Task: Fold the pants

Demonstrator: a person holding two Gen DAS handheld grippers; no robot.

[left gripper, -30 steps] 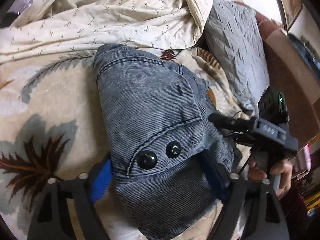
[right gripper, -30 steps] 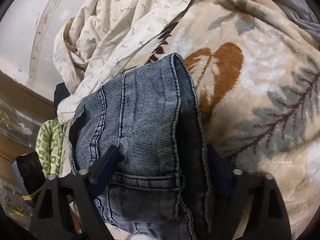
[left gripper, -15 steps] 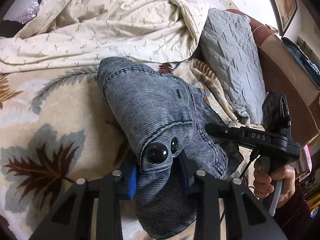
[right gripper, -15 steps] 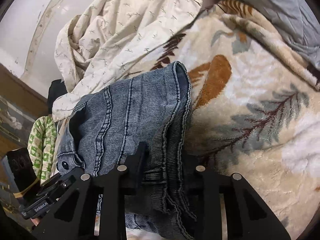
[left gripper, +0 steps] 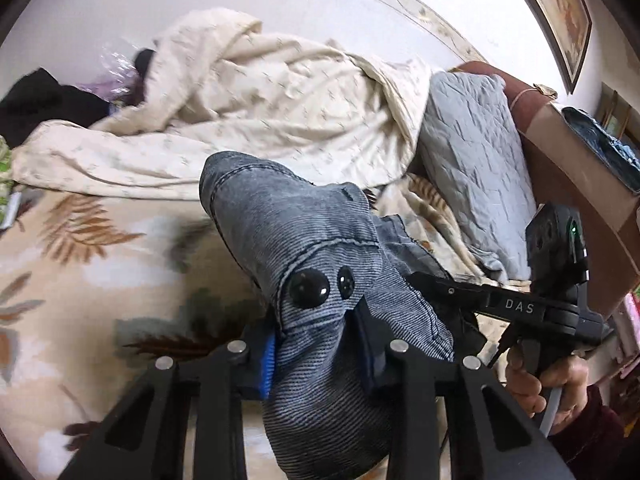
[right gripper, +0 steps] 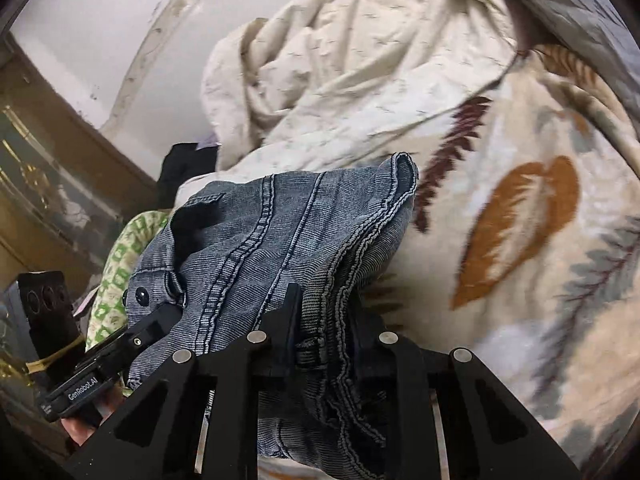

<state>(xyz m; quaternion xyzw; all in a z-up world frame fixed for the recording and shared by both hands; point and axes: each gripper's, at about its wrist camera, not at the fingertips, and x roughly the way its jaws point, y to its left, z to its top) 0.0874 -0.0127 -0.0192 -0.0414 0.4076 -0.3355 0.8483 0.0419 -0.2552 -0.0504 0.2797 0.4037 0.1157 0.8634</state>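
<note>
The blue denim pants (left gripper: 288,236) are lifted off the leaf-print blanket (left gripper: 88,264). My left gripper (left gripper: 316,344) is shut on the waistband end just below two black buttons (left gripper: 309,289). My right gripper (right gripper: 324,332) is shut on the other waistband edge of the pants (right gripper: 288,232), which hang bunched between both grippers. The right gripper also shows in the left wrist view (left gripper: 440,284), and the left gripper shows in the right wrist view (right gripper: 160,320), each held by a hand.
A crumpled cream sheet (left gripper: 248,112) lies behind the pants. A grey quilted pillow (left gripper: 476,168) leans on a brown headboard (left gripper: 576,184) at the right. A green patterned cloth (right gripper: 120,264) and dark clothes (left gripper: 44,104) lie at the bed's left edge.
Both grippers closed on the waistband and raised the pants off the blanket. The views now tilt up, showing more wall and sheet.
</note>
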